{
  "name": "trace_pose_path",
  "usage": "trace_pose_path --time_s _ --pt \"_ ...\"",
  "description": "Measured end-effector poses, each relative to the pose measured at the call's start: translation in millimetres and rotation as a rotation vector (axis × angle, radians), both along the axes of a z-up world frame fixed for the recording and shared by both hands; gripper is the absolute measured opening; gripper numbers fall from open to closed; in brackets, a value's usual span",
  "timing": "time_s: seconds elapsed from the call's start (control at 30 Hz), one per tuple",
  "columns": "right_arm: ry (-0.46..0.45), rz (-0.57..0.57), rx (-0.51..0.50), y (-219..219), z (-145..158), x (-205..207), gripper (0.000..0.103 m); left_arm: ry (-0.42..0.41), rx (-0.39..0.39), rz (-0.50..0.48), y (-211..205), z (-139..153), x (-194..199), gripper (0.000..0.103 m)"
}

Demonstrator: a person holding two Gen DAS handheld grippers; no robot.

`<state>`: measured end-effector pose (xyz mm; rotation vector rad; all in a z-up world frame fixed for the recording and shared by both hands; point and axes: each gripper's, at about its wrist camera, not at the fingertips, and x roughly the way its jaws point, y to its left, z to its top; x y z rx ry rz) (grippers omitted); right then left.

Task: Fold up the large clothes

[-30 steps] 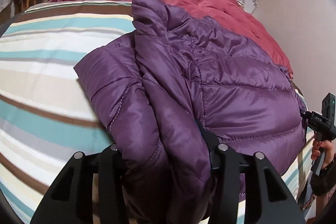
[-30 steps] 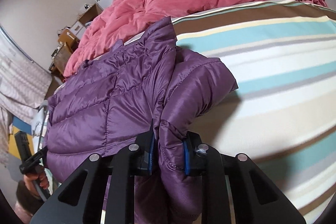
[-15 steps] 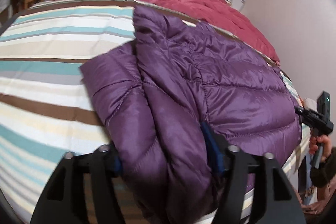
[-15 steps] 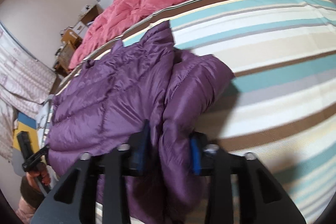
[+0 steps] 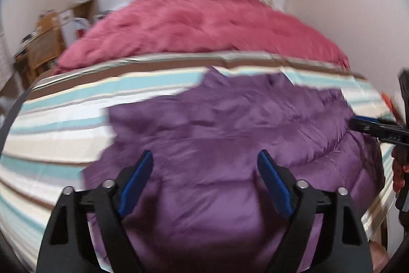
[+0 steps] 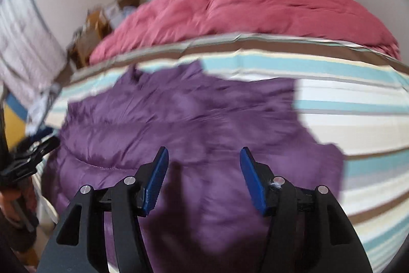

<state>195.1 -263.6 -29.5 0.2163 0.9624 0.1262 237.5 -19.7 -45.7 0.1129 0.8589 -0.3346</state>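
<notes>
Lying folded on striped bed [image 5: 64, 134]: purple down jacket [image 5: 230, 145], below pink duvet [image 5: 204, 27]; left gripper [image 5: 204, 170] and right gripper [image 6: 203, 165] jaws opening, spread, empty, above jacket

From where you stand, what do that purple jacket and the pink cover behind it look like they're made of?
The purple puffer jacket looks like thin, glossy nylon or polyester over padding: it shines and has stitched, puffy bands. The pink comforter looks like matte, softer fabric, perhaps cotton or microfibre, quilted and rumpled; blur leaves that open.
</notes>
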Motion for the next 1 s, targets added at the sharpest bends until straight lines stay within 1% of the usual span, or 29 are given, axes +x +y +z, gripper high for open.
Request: trace_pose_path --time_s 0.03,0.07,0.1,0.13,0.17,0.2,0.23,0.27,0.3,0.33,0.37,0.43,0.5,0.57,0.63,0.67,0.73,0.83,0.9,1.0 --pt "0.021 0.009 -0.014 7.4 -5.6 7.8 0.057 0.022 0.019 -0.007 -7.5 -5.8 2.1 0.063" --pt "0.032 0.013 -0.030 11.4 -9.1 11.3 0.044 0.053 0.035 -0.014 -15.3 -13.5 5.6 0.041" --pt "0.035 0.020 -0.051 15.1 -13.1 15.1 0.033 0.073 0.028 -0.027 -20.6 -16.5 8.3 0.032" --pt "0.041 0.030 -0.058 17.6 -15.7 16.8 0.013 0.081 0.019 -0.034 -24.1 -19.6 7.6 0.019" --pt "0.047 0.041 -0.058 19.1 -18.0 17.4 0.000 0.075 0.027 -0.032 -27.0 -19.1 4.3 0.003" --pt "0.045 0.052 -0.061 21.7 -17.9 16.1 0.001 0.070 0.023 -0.043 -29.5 -15.5 -0.2 0.000" --pt "0.034 0.060 -0.077 23.5 -14.4 13.3 0.001 0.056 0.022 -0.049 -32.1 -12.9 -4.2 0.000" --pt "0.017 0.067 -0.091 25.1 -9.0 11.7 0.001 0.018 0.027 -0.053 -34.6 -4.2 -9.4 0.000" --pt "-0.018 0.069 -0.104 26.5 1.0 9.6 0.001 -0.020 0.029 -0.054 -37.6 5.2 -12.9 0.000" --pt "-0.048 0.064 -0.105 24.9 11.0 8.0 0.001 -0.040 0.025 -0.050 -36.2 12.5 -14.7 0.000" --pt "-0.070 0.058 -0.097 23.2 19.1 9.0 0.001 -0.056 0.015 -0.039 -35.0 19.5 -12.9 0.000" --pt "-0.081 0.059 -0.096 25.1 23.7 16.0 0.001 -0.055 0.011 -0.023 -32.7 21.2 -3.1 0.000" --pt "-0.072 0.068 -0.110 24.8 16.1 26.1 0.001 -0.036 0.032 -0.026 -34.8 10.9 11.0 0.000" --pt "-0.042 0.066 -0.091 21.6 0.8 35.8 0.001 -0.019 0.058 -0.039 -35.2 -2.2 17.5 0.000" --pt "-0.030 0.065 -0.069 20.5 -11.8 40.8 0.001 0.001 0.060 -0.039 -34.0 -16.4 21.7 0.000" --pt "-0.031 0.066 -0.066 21.1 -18.1 42.3 0.001 0.009 0.051 -0.029 -33.2 -23.6 24.3 0.000" --pt "-0.034 0.046 -0.093 21.7 -32.1 44.9 0.001 0.000 0.015 -0.007 -28.7 -33.9 22.9 0.000" --pt "-0.065 0.018 -0.066 15.3 -46.1 44.2 0.001 -0.016 -0.037 0.018 -24.3 -45.5 26.9 0.001" --pt "-0.084 0.004 -0.060 14.9 -51.0 42.7 0.001 -0.012 -0.056 0.022 -23.2 -49.1 27.8 0.001" --pt "-0.088 0.001 -0.068 16.3 -51.9 41.7 0.001 -0.005 -0.078 0.022 -20.9 -53.0 31.5 0.001"
